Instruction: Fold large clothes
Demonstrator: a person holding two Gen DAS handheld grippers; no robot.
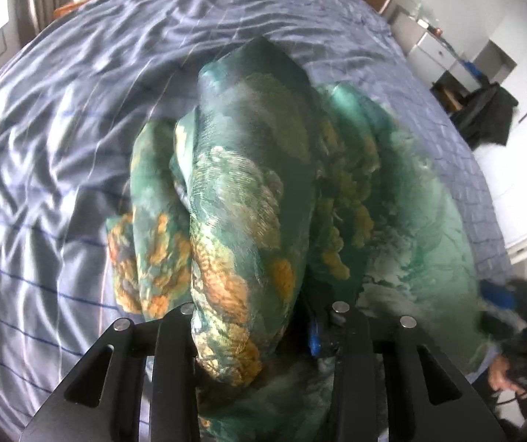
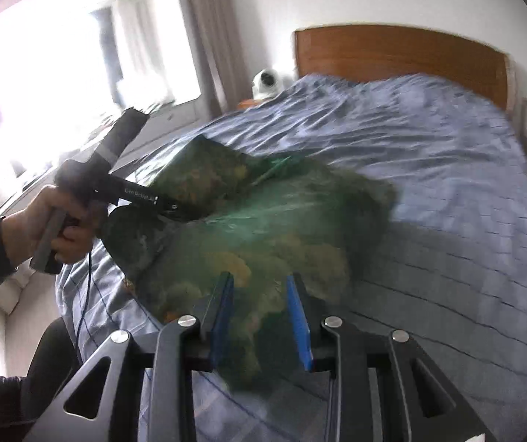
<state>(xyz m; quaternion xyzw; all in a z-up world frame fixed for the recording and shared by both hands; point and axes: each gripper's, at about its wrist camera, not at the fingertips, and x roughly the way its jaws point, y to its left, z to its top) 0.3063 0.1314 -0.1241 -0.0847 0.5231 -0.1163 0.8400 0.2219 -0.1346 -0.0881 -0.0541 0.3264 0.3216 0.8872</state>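
A large green garment (image 1: 248,199) with orange flower print lies bunched on the blue bed sheet (image 1: 42,169). In the left wrist view a thick fold of it hangs between the fingers of my left gripper (image 1: 259,331), which is shut on it. In the right wrist view the garment (image 2: 263,228) is a blurred heap on the bed, and the left gripper (image 2: 175,208) holds its near left edge. My right gripper (image 2: 261,309) is open, its blue pads (image 2: 298,316) apart just above the garment's near edge.
The bed (image 2: 447,191) has a wooden headboard (image 2: 403,55). A white camera (image 2: 265,83) sits on a bedside table by the curtain and window. White drawers (image 1: 444,55) and dark clothes (image 1: 484,114) stand beside the bed.
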